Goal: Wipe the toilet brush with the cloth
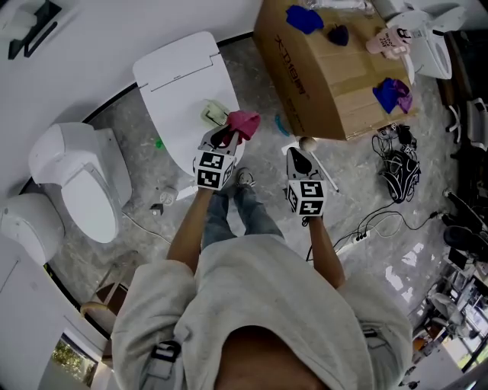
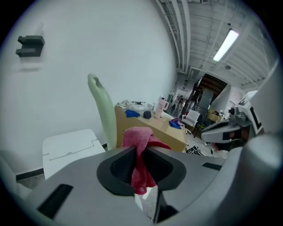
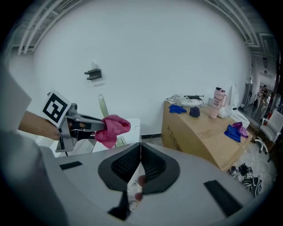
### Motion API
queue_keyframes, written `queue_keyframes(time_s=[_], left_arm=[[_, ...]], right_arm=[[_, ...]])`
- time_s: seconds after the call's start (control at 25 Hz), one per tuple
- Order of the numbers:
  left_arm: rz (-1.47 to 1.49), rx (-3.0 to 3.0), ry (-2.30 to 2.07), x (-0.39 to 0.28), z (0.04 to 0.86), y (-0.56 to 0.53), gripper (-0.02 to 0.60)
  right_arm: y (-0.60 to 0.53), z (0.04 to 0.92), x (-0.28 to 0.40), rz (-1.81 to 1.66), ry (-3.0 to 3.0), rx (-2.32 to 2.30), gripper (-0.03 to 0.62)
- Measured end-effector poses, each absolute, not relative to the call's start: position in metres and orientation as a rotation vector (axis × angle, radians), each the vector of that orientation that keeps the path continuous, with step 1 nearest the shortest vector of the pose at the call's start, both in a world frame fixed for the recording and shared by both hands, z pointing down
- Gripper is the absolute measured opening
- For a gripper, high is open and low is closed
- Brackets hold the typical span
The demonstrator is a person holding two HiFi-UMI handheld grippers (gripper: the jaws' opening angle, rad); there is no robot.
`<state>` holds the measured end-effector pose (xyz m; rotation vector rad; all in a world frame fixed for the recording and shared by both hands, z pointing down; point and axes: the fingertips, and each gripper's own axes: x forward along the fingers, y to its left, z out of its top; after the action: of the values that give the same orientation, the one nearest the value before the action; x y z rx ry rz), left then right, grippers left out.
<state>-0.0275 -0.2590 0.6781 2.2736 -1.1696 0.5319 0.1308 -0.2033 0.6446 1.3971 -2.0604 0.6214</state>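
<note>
Toilet brush (image 2: 101, 110): pale green, flat and slim with a rounded top. It stands roughly upright with a slight lean, over the closed lid of the white toilet (image 1: 179, 76); its base isn't visible. In the head view it sits near the lid's front edge.

Cloth (image 1: 244, 123): magenta terry, bunched into a wad, held up just beside the brush. Can't tell whether they touch.

Left gripper (image 1: 226, 137) is clamped on the cloth. The fabric is pinched between the jaws, with a fold sticking out past the tips and a tail hanging down behind them.

Right gripper (image 1: 297, 158): jaws pressed together with nothing I can make out between them, held level with the left one and apart from the brush and cloth.

Cardboard box (image 1: 335, 84) on the floor to the right is closed, contents not visible, with stuff lying on top:
- blue rag (image 1: 305, 19)
- small dark item (image 1: 338, 34)
- pink cup (image 1: 389, 42)
- blue-purple rag (image 1: 393, 93) near the box's edge

A second white toilet (image 1: 76, 179) is on the left, and a black bracket (image 2: 31, 45) is on the white wall.
</note>
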Motion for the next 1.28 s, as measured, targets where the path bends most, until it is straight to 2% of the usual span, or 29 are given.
queue_keyframes(time_s=[0.48,1.28], left_arm=[[0.353,2.404,-1.319,-0.043,0.573,-0.257,0.072],[0.177,2.305,-1.673,-0.155,0.488,-0.252,0.072]], right_arm=[[-0.209,0.61,0.121,0.551,-2.144,1.457,0.031],[-0.264,0.506,0.06,0.281,-2.382,1.479,0.031]])
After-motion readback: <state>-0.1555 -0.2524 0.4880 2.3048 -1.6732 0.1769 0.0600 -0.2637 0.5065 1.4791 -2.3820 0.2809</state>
